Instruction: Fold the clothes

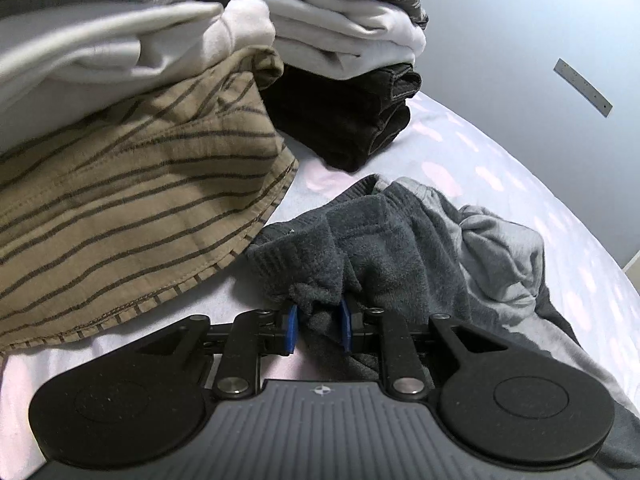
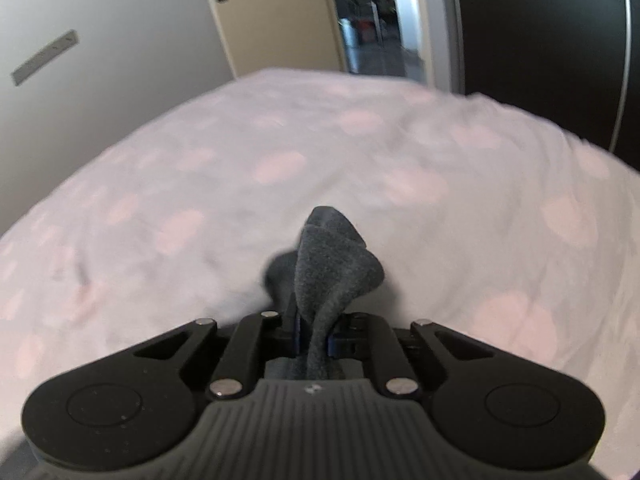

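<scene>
A dark grey fleece garment lies crumpled on the bed, its lighter grey outer side showing at the right. My left gripper is shut on a bunched fold of its ribbed edge, the blue pads pressing the fabric from both sides. In the right wrist view, my right gripper is shut on another part of the grey fleece garment, which sticks up between the fingers above the sheet.
A tan striped garment under white folded clothes is stacked at the left. Behind it stands a pile of white clothes over a black folded item. The pink-spotted bedsheet spreads ahead; a door and a dark wardrobe stand beyond.
</scene>
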Motion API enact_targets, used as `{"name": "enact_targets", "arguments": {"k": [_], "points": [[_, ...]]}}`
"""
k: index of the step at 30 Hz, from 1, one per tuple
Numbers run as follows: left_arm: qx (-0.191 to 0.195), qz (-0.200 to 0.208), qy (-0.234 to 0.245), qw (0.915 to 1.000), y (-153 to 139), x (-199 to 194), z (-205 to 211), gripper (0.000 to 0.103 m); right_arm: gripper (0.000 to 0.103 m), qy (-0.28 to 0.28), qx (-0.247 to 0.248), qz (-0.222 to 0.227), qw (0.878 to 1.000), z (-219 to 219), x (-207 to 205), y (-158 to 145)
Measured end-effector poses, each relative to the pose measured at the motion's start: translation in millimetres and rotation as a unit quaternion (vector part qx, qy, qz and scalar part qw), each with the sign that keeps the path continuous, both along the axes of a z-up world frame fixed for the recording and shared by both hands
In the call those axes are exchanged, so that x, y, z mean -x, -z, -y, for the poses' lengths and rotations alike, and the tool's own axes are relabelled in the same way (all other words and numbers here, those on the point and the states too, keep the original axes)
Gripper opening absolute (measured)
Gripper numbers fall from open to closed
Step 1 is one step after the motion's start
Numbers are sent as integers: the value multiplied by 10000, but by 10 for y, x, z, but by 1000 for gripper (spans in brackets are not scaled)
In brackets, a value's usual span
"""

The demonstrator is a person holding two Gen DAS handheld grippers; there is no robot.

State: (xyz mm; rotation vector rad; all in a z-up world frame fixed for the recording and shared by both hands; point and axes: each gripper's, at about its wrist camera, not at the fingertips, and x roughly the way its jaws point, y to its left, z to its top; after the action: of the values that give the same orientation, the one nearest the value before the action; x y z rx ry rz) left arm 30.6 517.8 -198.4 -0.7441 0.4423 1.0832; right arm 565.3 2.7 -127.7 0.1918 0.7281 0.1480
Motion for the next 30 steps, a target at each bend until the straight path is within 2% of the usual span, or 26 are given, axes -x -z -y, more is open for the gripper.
{"name": "enact_targets", "arguments": {"k": [3,5,7,13,16,19,23,26,30], "points": [[-210,-15,60,9998,-139,0,75,30,13,-251,-67,202,9995,-267,151,-359],[-376,-12,114,9992,-244,4,132,40,12,-419,-111,337,9985,-444,252,-599],[-542,-8,168,9984,-348,7,189,55,12,-645,-141,459,9968,-696,400,-824],[-570,671,562,9945,-624,183,179,62,12,-1469,-225,819,9855,-1653,1049,-1410],[-314,673,615,9953,-654,253,79,62,12,-1902,-253,905,9772,-2144,1409,-1574],[-218,618,487,9967,-629,365,-14,61,12,-2364,-284,922,9669,-2645,1786,-1642],[78,854,340,9957,-581,521,-141,59,12,-2894,-326,824,9531,-3312,2231,-1594],[316,1056,256,9936,-542,627,-227,59,12,-3260,-328,746,9418,-3759,2565,-1486],[454,1193,182,9916,-514,702,-286,59,12,-3721,-424,598,9253,-4247,3006,-1280]]}}
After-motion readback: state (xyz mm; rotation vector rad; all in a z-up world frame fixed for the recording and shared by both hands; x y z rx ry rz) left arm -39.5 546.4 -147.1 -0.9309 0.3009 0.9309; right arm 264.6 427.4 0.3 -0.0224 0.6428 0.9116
